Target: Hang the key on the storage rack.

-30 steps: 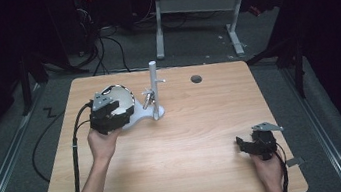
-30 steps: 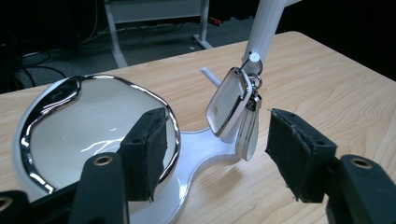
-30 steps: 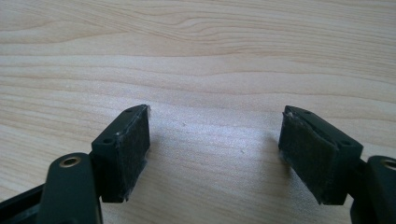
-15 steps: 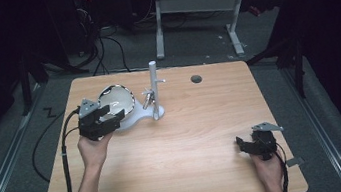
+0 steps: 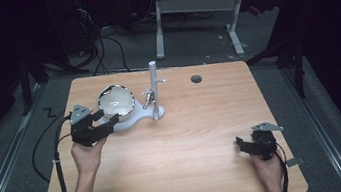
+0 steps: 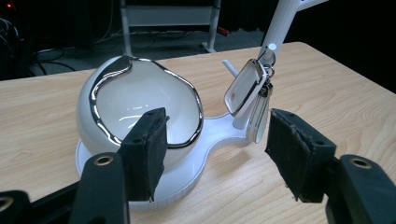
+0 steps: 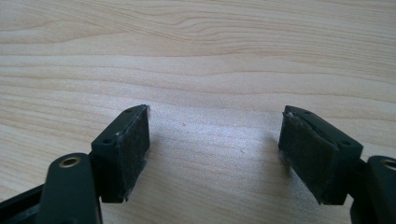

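A white, glossy bowl [image 6: 140, 100] with a wavy chrome-edged rim sits on the round end of a white stand base [image 6: 212, 135], toward the far left part of the wooden table [image 5: 190, 143]; its smooth interior reflects light and nothing is visible inside it. The base narrows into a neck and carries an upright white post [image 5: 155, 85] at its other end, nearer the middle of the far edge. From a short peg on that post hangs a bunch of keys with a flat, rounded-rectangular silver-rimmed fob [image 6: 245, 86], tilted and hanging just above the base. The left gripper [image 6: 212, 154] is held just off the bowl's near side, toward the table's left edge; its jaws stand apart, with black, rough-textured pads, and grip nothing: one pad appears in front of the bowl, the other is level with the keys, short of them. The right gripper [image 7: 215, 149] rests at the near right corner, well apart from the stand, its jaws spread over bare pale wood grain, holding nothing. A small dark round hole [image 5: 196, 78] marks the tabletop near the far edge.
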Tool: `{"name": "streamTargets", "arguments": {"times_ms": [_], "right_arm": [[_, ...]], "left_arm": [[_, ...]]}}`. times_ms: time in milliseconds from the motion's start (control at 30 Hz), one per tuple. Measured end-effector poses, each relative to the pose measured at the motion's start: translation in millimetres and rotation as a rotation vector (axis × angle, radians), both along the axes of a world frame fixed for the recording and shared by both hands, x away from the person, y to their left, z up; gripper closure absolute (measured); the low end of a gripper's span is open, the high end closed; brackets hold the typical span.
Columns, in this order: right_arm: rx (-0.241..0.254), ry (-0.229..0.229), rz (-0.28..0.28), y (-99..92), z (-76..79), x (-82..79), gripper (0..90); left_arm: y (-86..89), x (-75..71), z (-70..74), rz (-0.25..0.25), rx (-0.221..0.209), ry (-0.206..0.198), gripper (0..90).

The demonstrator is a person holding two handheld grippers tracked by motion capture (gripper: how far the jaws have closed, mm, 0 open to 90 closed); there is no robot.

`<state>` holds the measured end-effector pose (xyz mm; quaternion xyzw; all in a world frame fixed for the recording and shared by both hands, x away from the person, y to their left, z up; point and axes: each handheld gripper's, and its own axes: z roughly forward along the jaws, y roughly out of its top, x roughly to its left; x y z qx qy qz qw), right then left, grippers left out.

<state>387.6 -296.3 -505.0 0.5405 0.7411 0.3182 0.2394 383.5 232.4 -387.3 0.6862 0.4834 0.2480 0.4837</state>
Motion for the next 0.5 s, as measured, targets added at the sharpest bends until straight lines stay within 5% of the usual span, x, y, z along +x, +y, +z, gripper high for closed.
{"name": "streamTargets", "arguments": {"times_ms": [500], "right_arm": [[0.0, 0.0, 0.0, 0.0, 0.0, 0.0, 24.8]], "left_arm": [[9.7, -16.2, -6.9, 0.02, 0.004, 0.007, 38.4]]}}
